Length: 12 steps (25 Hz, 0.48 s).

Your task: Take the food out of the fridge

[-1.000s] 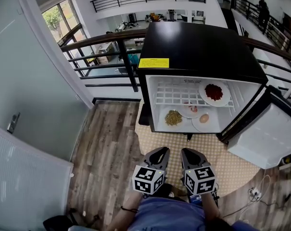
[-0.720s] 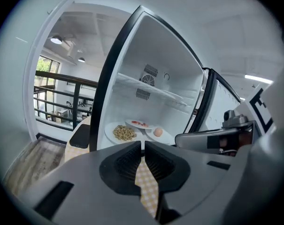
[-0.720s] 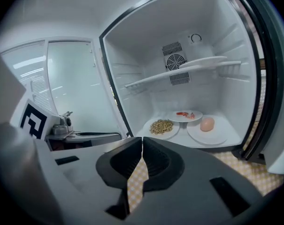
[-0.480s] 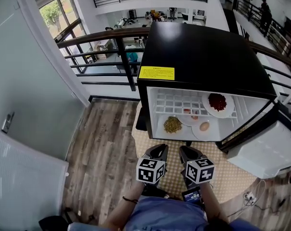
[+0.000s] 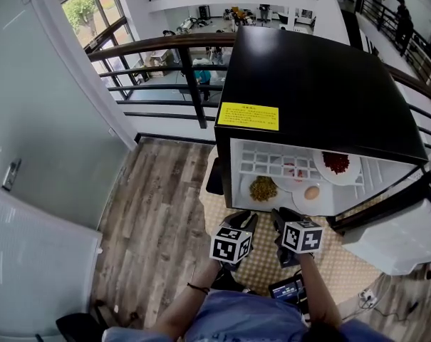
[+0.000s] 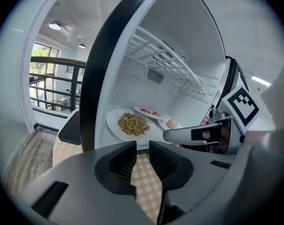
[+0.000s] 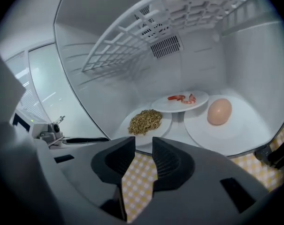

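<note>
A small black fridge (image 5: 315, 84) stands open. On its floor sit a plate of brownish-green grains (image 5: 263, 188), a plate of shrimp (image 5: 293, 171) and a plate with an egg (image 5: 311, 192). A plate of red food (image 5: 336, 162) rests on the wire shelf. My left gripper (image 5: 243, 218) and right gripper (image 5: 283, 214) hover side by side just before the opening. The left gripper (image 6: 142, 153) faces the grain plate (image 6: 132, 124). In front of the right gripper (image 7: 142, 154) lie the grains (image 7: 145, 121), shrimp (image 7: 180, 98) and egg (image 7: 219, 111). Both sets of jaws are opening with nothing between them.
The fridge door (image 5: 400, 234) swings out to the right. A yellow checked mat (image 5: 343, 258) lies under the fridge on the wood floor (image 5: 158, 205). A dark railing (image 5: 165, 84) runs behind, and a grey wall (image 5: 44, 120) is on the left. A white wire shelf (image 7: 170, 36) spans the fridge's upper part.
Both grippers have moved forward and down, from above the mat to the fridge's open front. The view has closed in on the fridge.
</note>
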{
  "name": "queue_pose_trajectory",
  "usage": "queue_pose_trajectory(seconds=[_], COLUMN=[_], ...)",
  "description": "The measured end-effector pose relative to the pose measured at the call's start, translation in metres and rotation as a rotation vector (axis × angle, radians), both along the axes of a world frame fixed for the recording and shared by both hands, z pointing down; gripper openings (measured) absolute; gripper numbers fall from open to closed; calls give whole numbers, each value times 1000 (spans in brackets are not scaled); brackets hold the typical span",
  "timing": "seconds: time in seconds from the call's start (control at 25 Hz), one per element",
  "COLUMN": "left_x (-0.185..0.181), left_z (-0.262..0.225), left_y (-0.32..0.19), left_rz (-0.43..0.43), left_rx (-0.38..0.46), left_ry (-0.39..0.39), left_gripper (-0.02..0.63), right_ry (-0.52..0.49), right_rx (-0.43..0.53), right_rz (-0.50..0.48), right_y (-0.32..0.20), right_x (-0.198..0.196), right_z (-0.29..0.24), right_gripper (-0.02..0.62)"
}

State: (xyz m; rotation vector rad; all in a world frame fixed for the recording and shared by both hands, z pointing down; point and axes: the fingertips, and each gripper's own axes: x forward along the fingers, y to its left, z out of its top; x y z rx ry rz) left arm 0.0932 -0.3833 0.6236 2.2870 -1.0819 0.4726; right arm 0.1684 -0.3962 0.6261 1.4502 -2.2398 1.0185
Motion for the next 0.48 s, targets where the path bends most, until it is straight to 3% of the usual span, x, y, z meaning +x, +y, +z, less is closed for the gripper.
queue_pose_trajectory(seconds=[0.48], left_x=[3], left_z=[13], left_y=[-12], left_rz=[-1], left_rx=[-45], left_ry=[14], left_gripper=[98], right_ry=[-46], right_rx=[-77], right_rz=[183], right_y=[-45], right_x=[27], right_z=[17], right_gripper=[144])
